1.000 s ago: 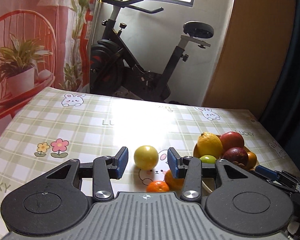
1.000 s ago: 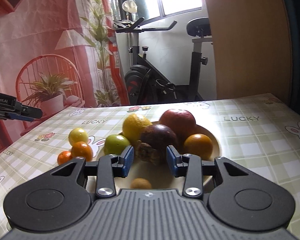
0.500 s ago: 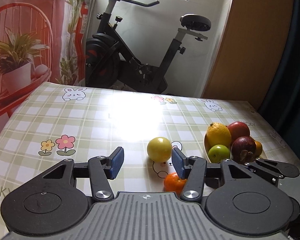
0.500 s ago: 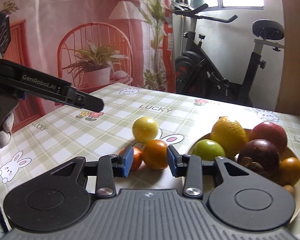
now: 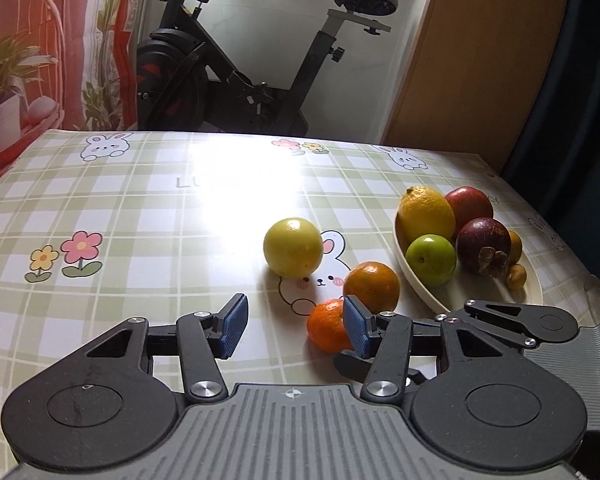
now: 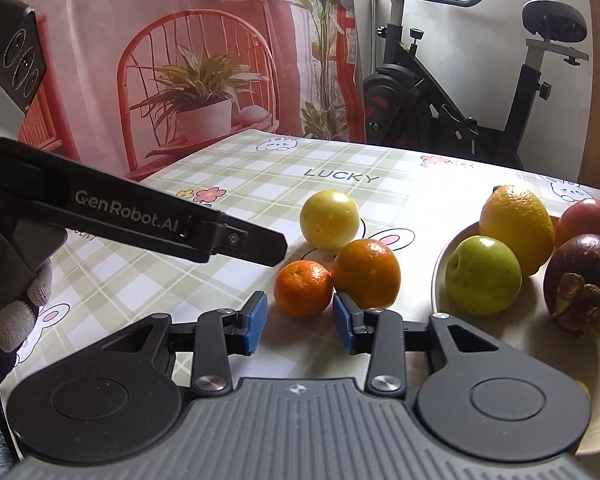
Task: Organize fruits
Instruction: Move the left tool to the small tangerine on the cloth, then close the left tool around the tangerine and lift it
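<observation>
My right tongs (image 6: pixel 300 326) have swung off the plate (image 6: pixel 440 264), spread wide, now lined up on the small mandarin (image 6: pixel 303 288) lying on the desk (image 6: pixel 260 176) beside the orange (image 6: pixel 367 273). Left tongs (image 5: pixel 294 330) also spread, empty. Three fruits remain outside.

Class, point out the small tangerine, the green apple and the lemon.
small tangerine (image 6: pixel 303 288), right wrist view, middle of peel.
green apple (image 6: pixel 485 275), right wrist view, front face.
lemon (image 5: pixel 427 214), left wrist view, middle of rind.

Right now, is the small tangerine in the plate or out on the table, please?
Out. The tangerine lies on the tablecloth beside an orange, left of the plate.
</observation>
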Demonstrator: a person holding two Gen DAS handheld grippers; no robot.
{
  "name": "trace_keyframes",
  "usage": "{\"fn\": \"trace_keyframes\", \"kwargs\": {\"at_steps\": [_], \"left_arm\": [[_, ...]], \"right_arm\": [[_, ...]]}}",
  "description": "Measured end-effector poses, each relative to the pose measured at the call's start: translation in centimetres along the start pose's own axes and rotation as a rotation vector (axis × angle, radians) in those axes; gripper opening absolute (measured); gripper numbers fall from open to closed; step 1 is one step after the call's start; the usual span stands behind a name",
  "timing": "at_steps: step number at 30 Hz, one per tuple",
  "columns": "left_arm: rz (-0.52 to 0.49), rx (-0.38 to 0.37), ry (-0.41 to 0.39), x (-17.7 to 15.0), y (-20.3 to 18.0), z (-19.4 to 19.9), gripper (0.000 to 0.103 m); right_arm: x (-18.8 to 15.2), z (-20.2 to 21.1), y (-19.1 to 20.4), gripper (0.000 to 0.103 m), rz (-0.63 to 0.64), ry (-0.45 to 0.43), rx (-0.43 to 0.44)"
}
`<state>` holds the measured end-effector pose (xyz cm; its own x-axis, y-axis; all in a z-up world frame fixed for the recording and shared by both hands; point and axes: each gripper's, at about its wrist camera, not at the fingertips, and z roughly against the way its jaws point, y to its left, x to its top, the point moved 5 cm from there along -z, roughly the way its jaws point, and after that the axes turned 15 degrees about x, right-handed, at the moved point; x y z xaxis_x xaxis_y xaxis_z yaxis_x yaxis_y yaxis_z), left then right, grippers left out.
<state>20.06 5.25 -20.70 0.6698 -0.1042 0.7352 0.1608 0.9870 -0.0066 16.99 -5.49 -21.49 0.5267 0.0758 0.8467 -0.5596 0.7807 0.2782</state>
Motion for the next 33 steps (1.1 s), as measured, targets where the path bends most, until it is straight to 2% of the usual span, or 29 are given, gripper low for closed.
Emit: {"fn": "trace_keyframes", "kwargs": {"at_steps": [6, 8, 10, 11, 14, 21, 27, 30, 33], "left_arm": [[0.023, -0.056, 0.038, 0.0, -0.8, -1.6, 0.051], [0.037, -0.071, 0.057, -0.2, -0.8, -2.3, 0.043], [0.065, -0.101, 0.068, -0.2, -0.8, -2.7, 0.042], [0.067, -0.105, 0.069, -0.3, -0.9, -2.8, 0.038], [0.044, -0.116, 0.065, -0.4, -1.6, -2.6, 0.032], [0.017, -0.136, 0.076, -0.7, -1.7, -2.0, 0.03], [-0.005, -0.171, 0.088, -1.5, -2.2, -0.9, 0.029], [0.042, -0.197, 0.1, -1.4, -1.4, -0.8, 0.029], [0.079, -0.186, 0.089, -0.9, -0.6, -0.9, 0.029]], "right_arm": [[-0.1, 0.0, -0.1, 0.04, 0.001, -0.003, -0.005], [-0.1, -0.1, -0.1, 0.039, 0.004, -0.003, -0.005], [-0.1, -0.2, -0.1, 0.039, 0.004, 0.0, -0.004], [-0.1, -0.2, -0.2, 0.039, 0.003, 0.001, -0.003], [-0.2, -0.2, -0.2, 0.039, -0.002, 0.005, 0.001], [-0.1, -0.3, -0.3, 0.039, -0.015, 0.014, 0.0], [-0.1, -0.4, -0.4, 0.045, -0.024, 0.016, -0.002], [-0.1, -0.6, -0.3, 0.044, -0.012, 0.028, -0.008], [-0.1, -0.8, -0.3, 0.044, -0.013, 0.033, -0.01]]}}
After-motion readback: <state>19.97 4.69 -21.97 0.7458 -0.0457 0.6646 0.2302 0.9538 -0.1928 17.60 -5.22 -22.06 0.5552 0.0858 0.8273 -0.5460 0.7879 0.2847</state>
